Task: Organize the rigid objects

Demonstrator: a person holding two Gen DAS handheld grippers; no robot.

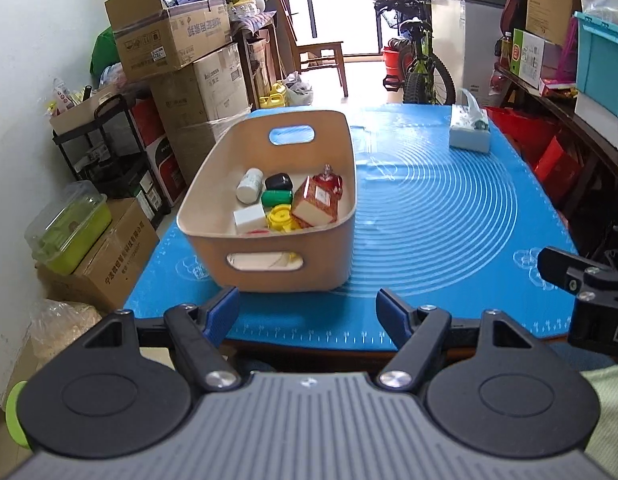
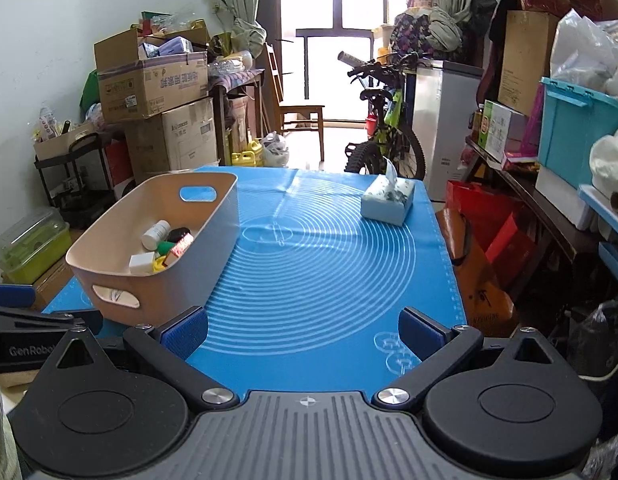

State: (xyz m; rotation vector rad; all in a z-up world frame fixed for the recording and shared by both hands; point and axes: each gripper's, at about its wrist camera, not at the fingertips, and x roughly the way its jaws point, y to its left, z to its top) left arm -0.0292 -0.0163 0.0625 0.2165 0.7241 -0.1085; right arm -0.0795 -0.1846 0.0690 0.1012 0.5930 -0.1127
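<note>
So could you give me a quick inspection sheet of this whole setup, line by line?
Surface: blue mat with ring markings covers the table.
Job's things: beige bin holds white bottle, black, green and yellow pieces, white block, red box.
Clutter: tissue pack on the mat's far right.
Claws: left claw and right claw both open, empty.
Cables: nothing seen.
Surroundings: stacked cartons, bicycle, shelves.

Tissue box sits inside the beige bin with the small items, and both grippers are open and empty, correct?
Not quite. The tissue box sits on the blue mat, apart from the bin, as the right wrist view shows. Both the left gripper and right gripper are open and empty.
</note>
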